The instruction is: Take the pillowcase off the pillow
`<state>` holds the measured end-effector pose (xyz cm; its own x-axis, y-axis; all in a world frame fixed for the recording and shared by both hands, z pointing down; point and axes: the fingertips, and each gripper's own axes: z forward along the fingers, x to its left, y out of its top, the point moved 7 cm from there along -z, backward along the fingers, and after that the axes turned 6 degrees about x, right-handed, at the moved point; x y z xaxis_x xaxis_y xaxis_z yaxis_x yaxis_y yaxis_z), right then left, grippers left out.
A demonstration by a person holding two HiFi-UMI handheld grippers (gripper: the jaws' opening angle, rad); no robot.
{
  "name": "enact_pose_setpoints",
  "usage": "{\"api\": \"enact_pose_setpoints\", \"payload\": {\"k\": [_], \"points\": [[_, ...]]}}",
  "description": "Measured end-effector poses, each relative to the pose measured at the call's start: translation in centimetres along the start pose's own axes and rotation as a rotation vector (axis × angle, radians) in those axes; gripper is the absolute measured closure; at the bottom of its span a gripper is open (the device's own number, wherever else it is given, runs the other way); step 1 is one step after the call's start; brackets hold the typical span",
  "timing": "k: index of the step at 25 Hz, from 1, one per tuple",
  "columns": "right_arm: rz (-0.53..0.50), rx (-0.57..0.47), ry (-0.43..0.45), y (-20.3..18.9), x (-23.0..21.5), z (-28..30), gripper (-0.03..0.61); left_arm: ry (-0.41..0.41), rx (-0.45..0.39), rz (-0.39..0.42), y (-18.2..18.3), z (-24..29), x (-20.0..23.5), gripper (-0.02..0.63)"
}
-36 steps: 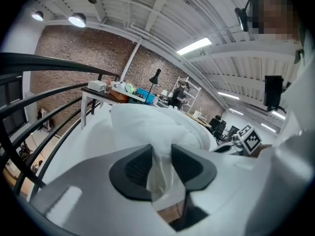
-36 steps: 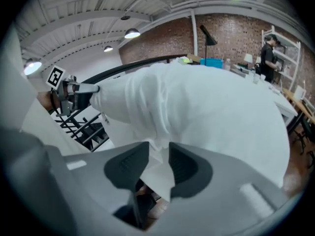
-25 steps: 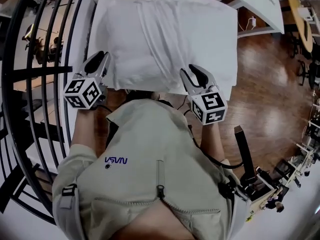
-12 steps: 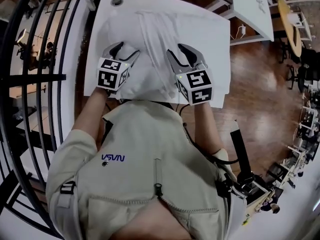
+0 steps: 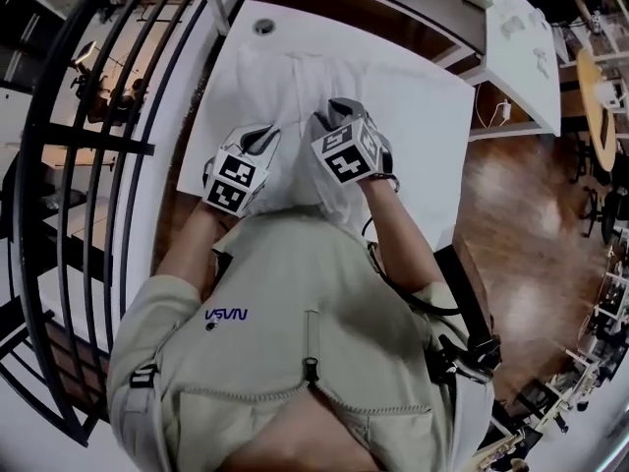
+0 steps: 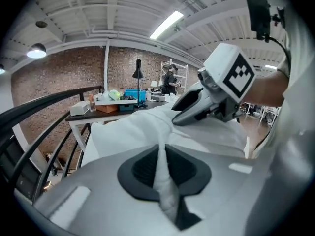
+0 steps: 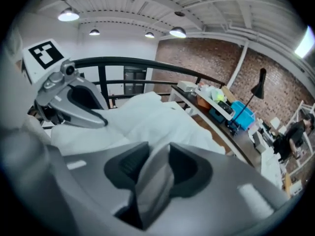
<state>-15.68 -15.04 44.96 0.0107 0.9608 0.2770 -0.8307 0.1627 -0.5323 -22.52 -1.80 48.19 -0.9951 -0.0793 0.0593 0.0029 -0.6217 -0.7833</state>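
A white pillow in its white pillowcase (image 5: 408, 106) lies on a white table (image 5: 218, 106). Both grippers sit side by side at the middle of its near edge. My left gripper (image 5: 263, 138) has just been closing, and its pads pinch a thin upright fold of the pillowcase (image 6: 162, 173). My right gripper (image 5: 329, 114) has just been opening a little. A thicker fold of the pillowcase (image 7: 153, 173) fills the gap between its pads and touches both. Each gripper view shows the other gripper close by over the fabric, the right gripper (image 6: 197, 107) and the left gripper (image 7: 74, 107).
A black curved railing (image 5: 118, 155) runs along the left of the table. Other desks (image 5: 521, 37) stand at the far right, with wooden floor (image 5: 536, 224) between. A desk with boxes and a lamp (image 6: 120, 100) stands beyond the pillow.
Both grippers have come in from the pillow's near corners to its middle and now sit close together. The left jaws, open half a second ago, have shut on a fabric fold.
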Motion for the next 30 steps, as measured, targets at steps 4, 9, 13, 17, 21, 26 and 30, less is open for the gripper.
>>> {"api": "enact_pose_setpoints", "payload": {"k": [4, 9, 13, 17, 21, 26, 30], "points": [[0.102, -0.045, -0.106, -0.1, -3.3, -1.3, 0.569, 0.019, -0.067, 0.036, 0.1, -2.3, 0.4, 0.585], [0.295, -0.087, -0.244, -3.6, -9.3, -4.2, 0.571, 0.013, -0.117, 0.035, -0.9, -5.8, 1.7, 0.589], [0.42, -0.058, -0.245, -9.1, -9.7, -4.4, 0.571, 0.002, -0.132, -0.045, -1.9, -6.8, 1.8, 0.595], [0.404, -0.048, -0.258, -10.8, -7.0, -2.9, 0.572, 0.012, -0.106, -0.151, -4.0, -5.1, 2.3, 0.597], [0.301, -0.049, -0.283, -10.2, -5.8, -2.5, 0.572, 0.049, -0.105, -0.148, -4.0, -4.1, 2.1, 0.576], [0.314, -0.078, -0.285, -10.8, -5.8, -2.5, 0.572, 0.077, -0.159, -0.054, -0.2, -5.8, 1.8, 0.526], [0.298, -0.113, -0.303, -10.8, -5.5, -2.5, 0.572, 0.159, -0.225, 0.059, 5.2, -5.6, 2.7, 0.515]]}}
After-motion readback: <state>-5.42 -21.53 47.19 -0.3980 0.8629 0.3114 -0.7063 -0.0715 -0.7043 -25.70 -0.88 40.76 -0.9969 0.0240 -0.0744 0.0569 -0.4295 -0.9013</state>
